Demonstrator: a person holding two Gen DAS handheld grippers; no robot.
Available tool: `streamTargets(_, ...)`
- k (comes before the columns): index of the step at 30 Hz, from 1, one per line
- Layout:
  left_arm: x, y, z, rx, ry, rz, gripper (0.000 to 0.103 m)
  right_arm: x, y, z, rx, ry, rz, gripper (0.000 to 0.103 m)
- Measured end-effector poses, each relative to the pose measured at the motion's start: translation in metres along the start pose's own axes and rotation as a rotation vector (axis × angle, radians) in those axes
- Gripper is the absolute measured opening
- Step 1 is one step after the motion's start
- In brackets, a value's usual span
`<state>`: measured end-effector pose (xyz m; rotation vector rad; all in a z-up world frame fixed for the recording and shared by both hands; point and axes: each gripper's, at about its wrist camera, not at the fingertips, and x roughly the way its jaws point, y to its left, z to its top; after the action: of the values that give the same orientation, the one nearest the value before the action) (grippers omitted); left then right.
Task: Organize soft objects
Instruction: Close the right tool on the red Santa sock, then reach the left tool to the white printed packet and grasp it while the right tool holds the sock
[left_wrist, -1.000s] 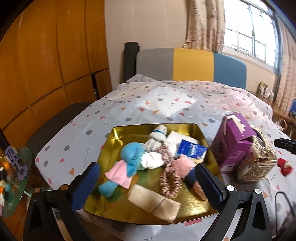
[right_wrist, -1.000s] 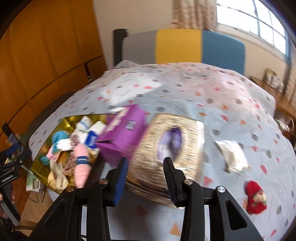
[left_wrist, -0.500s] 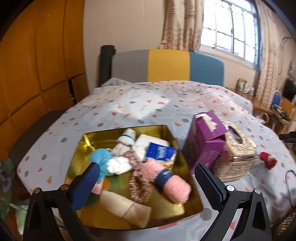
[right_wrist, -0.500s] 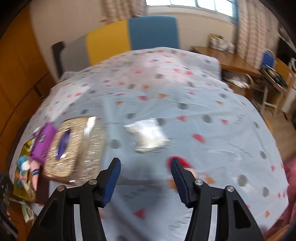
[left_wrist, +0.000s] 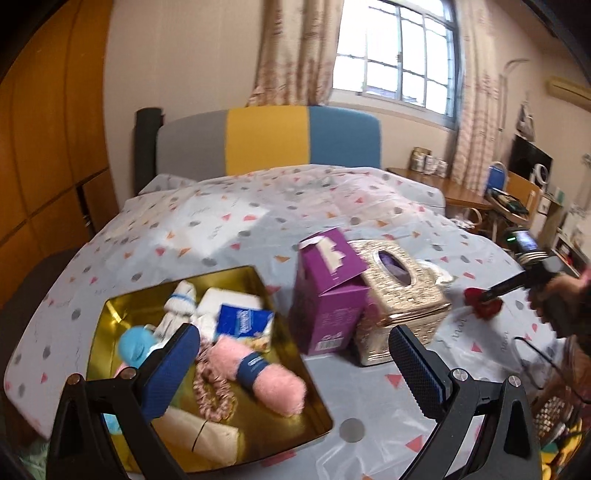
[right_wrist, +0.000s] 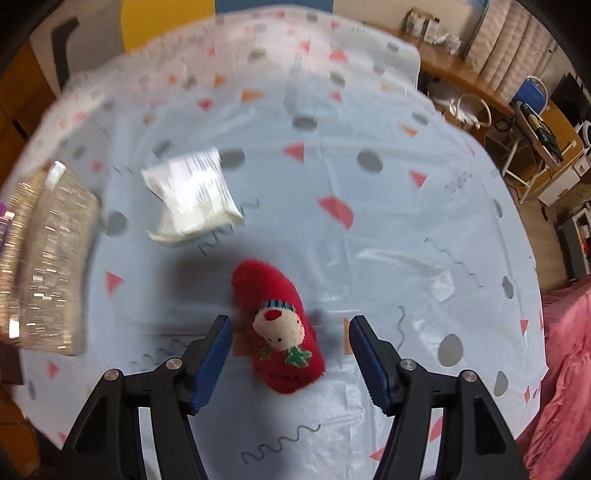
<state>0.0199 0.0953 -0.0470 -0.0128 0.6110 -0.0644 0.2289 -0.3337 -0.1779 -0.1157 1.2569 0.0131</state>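
A red rolled sock with a reindeer face (right_wrist: 280, 325) lies on the patterned bedspread, between the open fingers of my right gripper (right_wrist: 291, 354); it also shows in the left wrist view (left_wrist: 482, 301). A white tissue packet (right_wrist: 192, 199) lies beyond it. My left gripper (left_wrist: 295, 373) is open and empty above the gold tray (left_wrist: 122, 306), which holds a pink rolled towel (left_wrist: 258, 373), a blue plush toy (left_wrist: 135, 345), a scrunchie, socks and a blue tissue pack (left_wrist: 243, 319).
A purple box (left_wrist: 327, 291) and a gold tissue box (left_wrist: 402, 291) stand between the tray and the red sock. The gold box also shows at the left in the right wrist view (right_wrist: 48, 258). A desk and chairs stand to the right of the bed.
My right gripper has swung right from the gold tissue box and come down over the red sock. My left gripper's view has turned right; the tray now sits lower left.
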Motion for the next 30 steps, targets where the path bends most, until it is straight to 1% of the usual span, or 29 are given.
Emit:
streamTargets(1, 0.0, -0.004, 0.004, 0.011, -0.002, -0.012, 0.103, 0.007, 0.002, 0.001, 0.003, 0.016, -0.013, 0.066)
streamTargets(2, 0.0, -0.007, 0.006, 0.017, -0.003, -0.023, 0.103, 0.014, 0.003, 0.001, 0.007, 0.032, -0.027, 0.053)
streamTargets(4, 0.001, -0.013, 0.013, 0.02, -0.012, -0.053, 0.103, 0.024, 0.004, 0.0, 0.004, 0.069, -0.025, 0.032)
streamTargets(5, 0.003, -0.018, 0.018, 0.026, -0.006, -0.082, 0.103, 0.029, 0.004, -0.002, 0.007, 0.077, -0.021, 0.03)
streamTargets(7, 0.006, -0.029, 0.026, 0.037, -0.004, -0.117, 0.103, 0.026, 0.002, -0.004, 0.028, 0.038, -0.033, 0.024)
streamTargets(11, 0.012, -0.056, 0.045, 0.091, -0.009, -0.175, 0.103, 0.021, -0.021, -0.011, 0.175, -0.048, -0.025, 0.023)
streamTargets(13, 0.018, -0.073, 0.056, 0.119, 0.001, -0.19, 0.103, 0.021, -0.034, -0.014, 0.242, -0.065, -0.016, 0.023)
streamTargets(14, 0.023, -0.081, 0.062, 0.12, 0.012, -0.209, 0.103, 0.02, -0.042, -0.015, 0.284, -0.065, -0.017, 0.023)
streamTargets(16, 0.031, -0.098, 0.072, 0.113, 0.038, -0.259, 0.103, 0.019, -0.052, -0.017, 0.325, -0.072, -0.018, 0.023)
streamTargets(19, 0.05, -0.126, 0.088, 0.115, 0.094, -0.299, 0.103, 0.017, -0.051, -0.018, 0.342, -0.063, -0.011, 0.023)
streamTargets(22, 0.077, -0.158, 0.105, 0.105, 0.178, -0.356, 0.103, 0.014, -0.044, -0.019, 0.321, -0.064, -0.022, 0.023)
streamTargets(24, 0.094, -0.178, 0.113, 0.104, 0.223, -0.388, 0.103, 0.018, -0.044, -0.015, 0.335, -0.062, -0.015, 0.023)
streamTargets(28, 0.14, -0.22, 0.124, 0.109, 0.323, -0.385, 0.102, 0.016, -0.052, -0.018, 0.389, -0.055, 0.009, 0.023)
streamTargets(30, 0.167, -0.234, 0.126, 0.088, 0.384, -0.378, 0.098, 0.016, -0.056, -0.017, 0.402, -0.057, 0.019, 0.023)
